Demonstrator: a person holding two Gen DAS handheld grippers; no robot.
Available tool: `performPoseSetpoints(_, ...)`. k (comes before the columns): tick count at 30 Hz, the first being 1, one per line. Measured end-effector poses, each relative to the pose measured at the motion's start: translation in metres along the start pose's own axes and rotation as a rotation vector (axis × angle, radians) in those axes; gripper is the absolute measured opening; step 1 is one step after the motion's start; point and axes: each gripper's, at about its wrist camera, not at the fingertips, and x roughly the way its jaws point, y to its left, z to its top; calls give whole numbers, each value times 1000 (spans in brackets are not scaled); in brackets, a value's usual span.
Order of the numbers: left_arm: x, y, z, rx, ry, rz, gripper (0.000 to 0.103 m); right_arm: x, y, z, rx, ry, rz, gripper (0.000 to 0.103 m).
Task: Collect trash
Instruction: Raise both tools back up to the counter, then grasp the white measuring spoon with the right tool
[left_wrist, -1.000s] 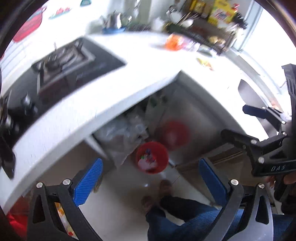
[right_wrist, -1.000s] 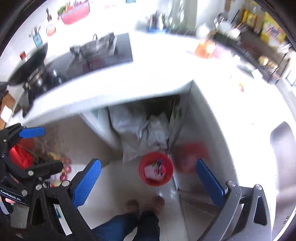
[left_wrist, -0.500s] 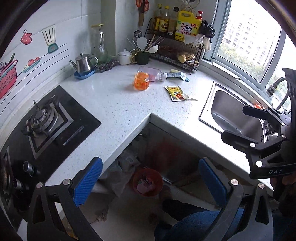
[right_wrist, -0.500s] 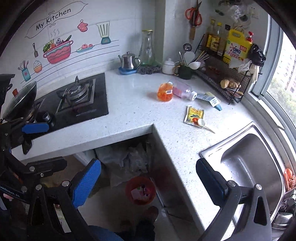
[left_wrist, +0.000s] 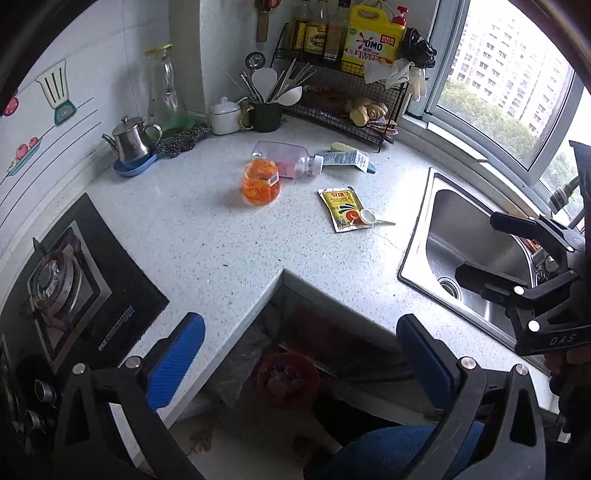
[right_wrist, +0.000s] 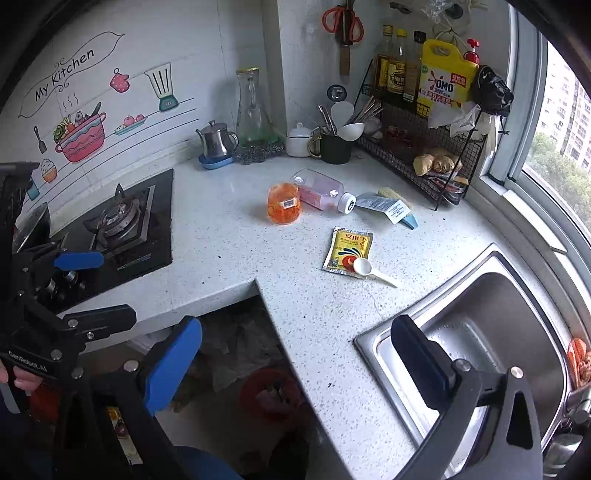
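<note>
Hovering spread and empty, both grippers' fingers (left_wrist: 173, 358) (right_wrist: 417, 360) face an "OMO" jug (left_wrist: 373, 40).

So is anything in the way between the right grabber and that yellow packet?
No. The right gripper is open and only bare countertop lies before the yellow packet. A white spoon rests on its near corner.

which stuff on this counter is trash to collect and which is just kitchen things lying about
Likely trash for the job:
yellow sachet
white plastic spoon
tipped clear bottle
orange jar
flattened tube
red bin on the floor, to receive them

Just kitchen things:
steel teapot
glass carafe
utensil mug
wire rack
sink
</note>
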Motion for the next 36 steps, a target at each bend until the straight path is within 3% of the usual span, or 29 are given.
performPoseSetpoints(8,51,-5,51,-18,67,-3,103,44,-36,25,-52,76,46,99)
performPoseSetpoints(18,118,-17,88,-57,178,-2,103,106,-82,38,-153,205,124,75)
performPoseSetpoints(27,167,-25,98,-112,248,13,103,164,-108,41,-294,309,185,59)
performPoseSetpoints(36,183,-29,90,-119,308,32,103,184,-111,30,-373,363,272,48)
